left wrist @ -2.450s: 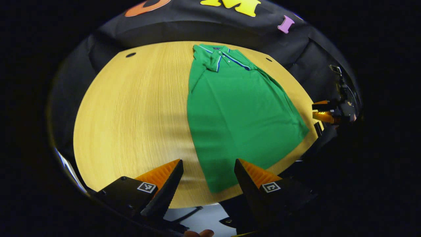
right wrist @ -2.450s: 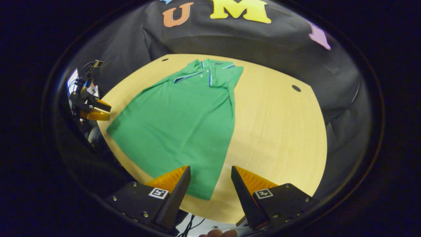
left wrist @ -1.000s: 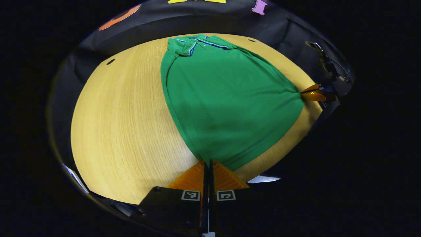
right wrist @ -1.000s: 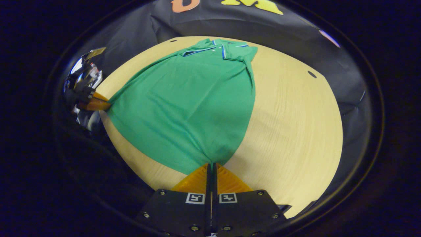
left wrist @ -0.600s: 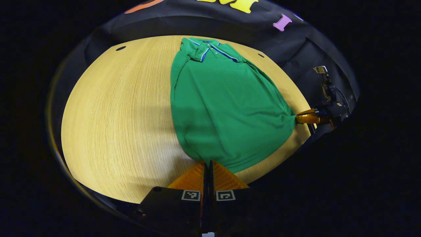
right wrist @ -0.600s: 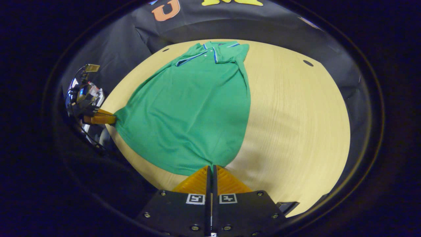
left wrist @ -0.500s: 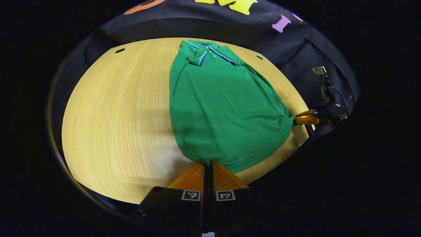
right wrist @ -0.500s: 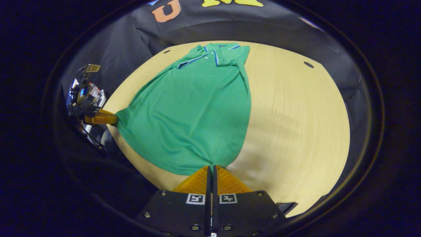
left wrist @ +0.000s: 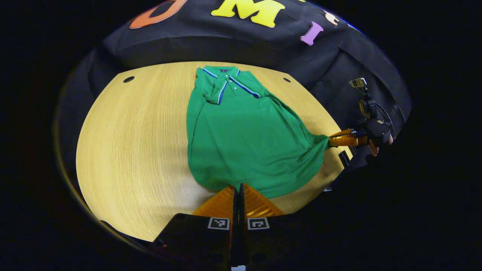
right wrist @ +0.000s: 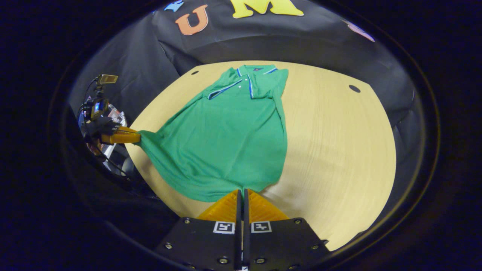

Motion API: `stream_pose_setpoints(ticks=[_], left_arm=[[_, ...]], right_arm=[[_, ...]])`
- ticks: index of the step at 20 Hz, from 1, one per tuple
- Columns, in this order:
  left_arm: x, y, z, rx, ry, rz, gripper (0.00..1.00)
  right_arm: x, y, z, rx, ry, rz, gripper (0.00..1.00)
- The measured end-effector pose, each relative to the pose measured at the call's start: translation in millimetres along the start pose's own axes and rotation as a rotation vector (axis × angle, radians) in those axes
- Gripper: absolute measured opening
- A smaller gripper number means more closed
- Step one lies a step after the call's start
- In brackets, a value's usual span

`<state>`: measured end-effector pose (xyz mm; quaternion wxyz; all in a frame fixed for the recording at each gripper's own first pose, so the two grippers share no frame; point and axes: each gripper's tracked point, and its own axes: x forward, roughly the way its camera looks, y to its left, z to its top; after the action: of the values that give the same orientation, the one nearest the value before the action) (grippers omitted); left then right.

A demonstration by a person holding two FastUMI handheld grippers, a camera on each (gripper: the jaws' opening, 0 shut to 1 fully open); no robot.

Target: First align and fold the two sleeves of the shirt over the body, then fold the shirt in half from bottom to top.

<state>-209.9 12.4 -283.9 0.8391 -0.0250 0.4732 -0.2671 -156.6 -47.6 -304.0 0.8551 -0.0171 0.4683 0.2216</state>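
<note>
- Green polo shirt [left wrist: 244, 139], collar [left wrist: 226, 77] at the far end, lying lengthwise on the wooden table [left wrist: 131, 150]; no sleeve sticks out past the body outline, so the sleeve folds appear, by judgement, already done.
- Left gripper [left wrist: 236, 187]: jaws closed on the near left corner of the hem, the cloth bunched where it enters them. In the right gripper view it appears at the left [right wrist: 138, 138], drawing that corner into a taut point.
- Right gripper [right wrist: 241, 191]: jaws closed on the near right corner of the hem; seen in the left gripper view at the right [left wrist: 329, 140], the fabric pulled to a peak.
- Hem edge [right wrist: 211, 194] between the two grips sags in a shallow curve and seems slightly raised off the table.
- Stage, as judged: the bottom-to-top fold is just begun. Remaining: carry both corners over the body to the shoulders by the collar, lay them down level, release.
</note>
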Motion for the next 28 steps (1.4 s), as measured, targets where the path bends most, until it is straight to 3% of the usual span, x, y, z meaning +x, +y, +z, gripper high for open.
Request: stream_pose_setpoints(ticks=[12,18,28], left_arm=[[-5,12,106,0.079,-0.161,0.026,0.03],[-14,25,150,0.119,-0.235,0.076,0.03],[-18,53,215,0.061,-0.350,0.162,0.03]], right_arm=[[-19,-9,103,-0.017,-0.171,-0.017,0.01],[-24,-17,147,-0.015,-0.237,-0.035,0.01],[-34,-30,208,-0.002,-0.330,-0.074,0.01]])
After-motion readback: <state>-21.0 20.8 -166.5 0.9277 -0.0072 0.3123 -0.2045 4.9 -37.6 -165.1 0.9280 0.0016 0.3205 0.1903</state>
